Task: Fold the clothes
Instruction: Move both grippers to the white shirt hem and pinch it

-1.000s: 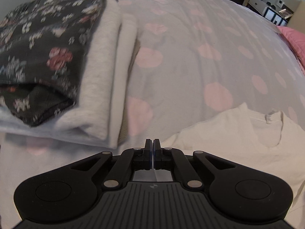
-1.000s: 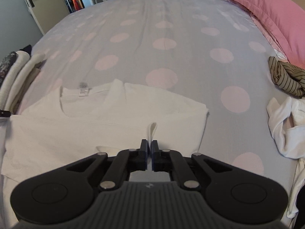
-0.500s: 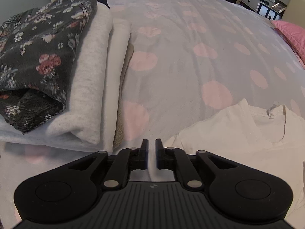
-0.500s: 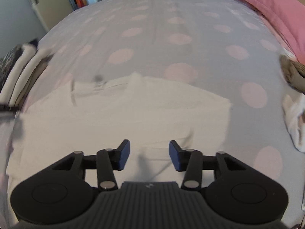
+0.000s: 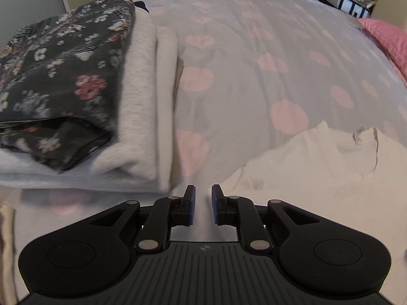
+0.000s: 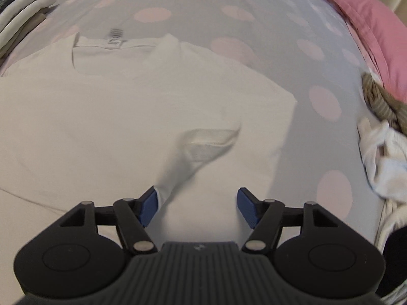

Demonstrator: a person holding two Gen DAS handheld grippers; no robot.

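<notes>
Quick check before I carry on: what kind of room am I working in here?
Most likely a bedroom. The work surface is a bed with a spotted cover, a pink pillow lies at its head, and a stack of folded clothes sits beside the white T-shirt.

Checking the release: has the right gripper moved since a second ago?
Yes. The right gripper has dropped closer to the white shirt, which fills more of the view against the pink pillow; its fingers have just opened.

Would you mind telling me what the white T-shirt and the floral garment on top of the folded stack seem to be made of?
The white T-shirt looks like thin, matte cotton jersey: it lies limp, shows soft creases, and has a ribbed neckline with a sewn-in label. The floral garment seems a heavier woven cloth, perhaps printed denim, judging by its stiff folded edge and stitched seam; blur leaves that uncertain.
</notes>
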